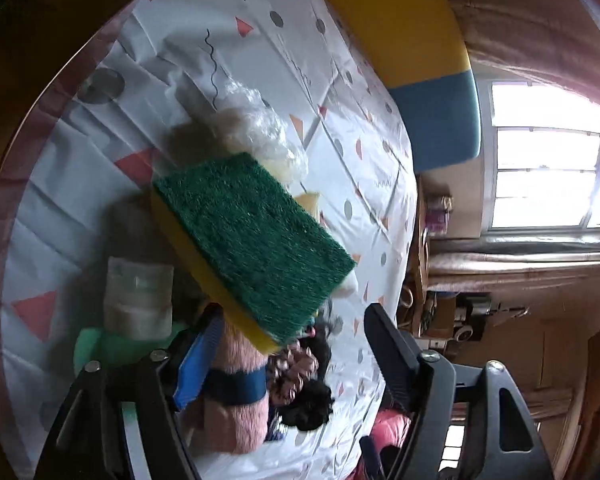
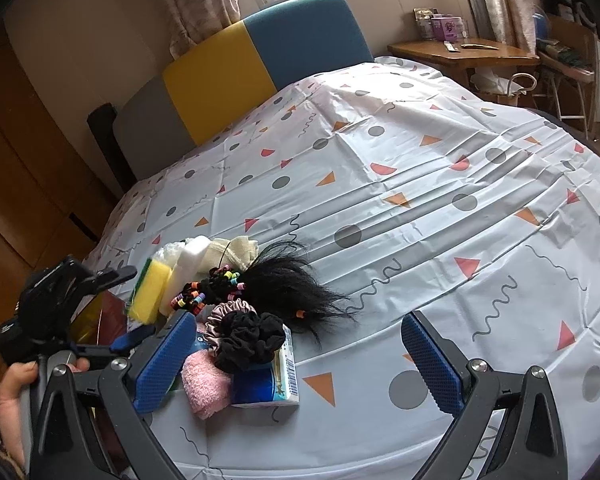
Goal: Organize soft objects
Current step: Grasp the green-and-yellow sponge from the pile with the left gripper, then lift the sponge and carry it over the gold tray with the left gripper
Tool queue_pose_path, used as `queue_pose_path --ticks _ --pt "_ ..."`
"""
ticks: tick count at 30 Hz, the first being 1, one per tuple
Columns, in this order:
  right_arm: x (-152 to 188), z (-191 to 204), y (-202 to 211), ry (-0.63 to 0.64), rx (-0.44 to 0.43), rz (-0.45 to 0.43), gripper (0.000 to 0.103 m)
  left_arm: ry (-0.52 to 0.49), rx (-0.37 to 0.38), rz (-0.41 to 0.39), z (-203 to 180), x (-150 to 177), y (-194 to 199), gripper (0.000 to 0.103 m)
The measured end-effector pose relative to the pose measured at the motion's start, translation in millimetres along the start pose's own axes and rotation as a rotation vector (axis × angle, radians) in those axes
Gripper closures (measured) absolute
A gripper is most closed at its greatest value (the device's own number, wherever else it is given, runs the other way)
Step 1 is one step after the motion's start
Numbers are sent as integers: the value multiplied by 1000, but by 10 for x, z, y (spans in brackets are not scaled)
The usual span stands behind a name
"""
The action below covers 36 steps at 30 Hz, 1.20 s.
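In the left wrist view, the left gripper (image 1: 292, 340) has its jaws spread wide. A sponge (image 1: 252, 240) with a green scouring face and a yellow body sits in the gap between them, its near corner close to the left finger; whether either finger touches it cannot be told from this view. Behind the sponge lies a crumpled clear plastic bag (image 1: 260, 128) on the patterned bedsheet (image 1: 340, 80). Below the sponge are a pink fuzzy cloth (image 1: 236, 420) with a dark blue band, a pinkish scrunchie (image 1: 292, 368) and a black scrunchie (image 1: 308, 408). A yellow and blue headboard (image 1: 420, 60) stands at the far side, with a bright window (image 1: 548, 160) to the right.

In the right wrist view, the right gripper (image 2: 296, 364) hangs over the sheet (image 2: 420, 200) with its blue-padded fingers far apart and nothing between them. The pile of soft things lies at near left, just beside the left finger: the pink cloth (image 2: 204, 384), a blue tissue pack (image 2: 272, 384), the black scrunchie (image 2: 252, 340), the satin scrunchie (image 2: 228, 312), a tuft of black hair (image 2: 288, 280) and a bunch of small coloured hair ties (image 2: 204, 292). The sponge (image 2: 150, 292) stands on edge at the far left of the pile, between the spread fingers of the left gripper (image 2: 134, 304). A white foam block (image 2: 184, 272) leans just beside it. The person's hand (image 2: 16, 396) holds the gripper's handle at the lower left. A wooden desk (image 2: 468, 56) stands at far right.
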State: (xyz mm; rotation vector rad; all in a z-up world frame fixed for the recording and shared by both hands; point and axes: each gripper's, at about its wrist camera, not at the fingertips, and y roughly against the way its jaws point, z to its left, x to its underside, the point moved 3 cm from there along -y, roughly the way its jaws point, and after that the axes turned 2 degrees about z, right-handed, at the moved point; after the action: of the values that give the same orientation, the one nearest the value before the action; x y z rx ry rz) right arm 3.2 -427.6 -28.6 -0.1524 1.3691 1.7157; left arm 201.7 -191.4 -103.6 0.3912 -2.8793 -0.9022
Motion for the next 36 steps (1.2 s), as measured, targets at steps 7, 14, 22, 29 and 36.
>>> queue_pose_path --ticks 7,14,22,29,36 --pt "4 4 -23 7 8 6 0 -131 -43 -42 -113 -58 55 82" --pt "-3 -48 -19 -15 12 6 0 -523 -166 -21 -581 241 280 86" --pt "0 -68 -32 -23 24 13 0 -766 -223 17 -695 675 554 88" --pt "31 -26 -58 -5 7 31 0 -813 -251 31 -474 917 796 95" --pt "84 89 -100 47 0 57 0 -739 -277 130 -107 1102 795 84"
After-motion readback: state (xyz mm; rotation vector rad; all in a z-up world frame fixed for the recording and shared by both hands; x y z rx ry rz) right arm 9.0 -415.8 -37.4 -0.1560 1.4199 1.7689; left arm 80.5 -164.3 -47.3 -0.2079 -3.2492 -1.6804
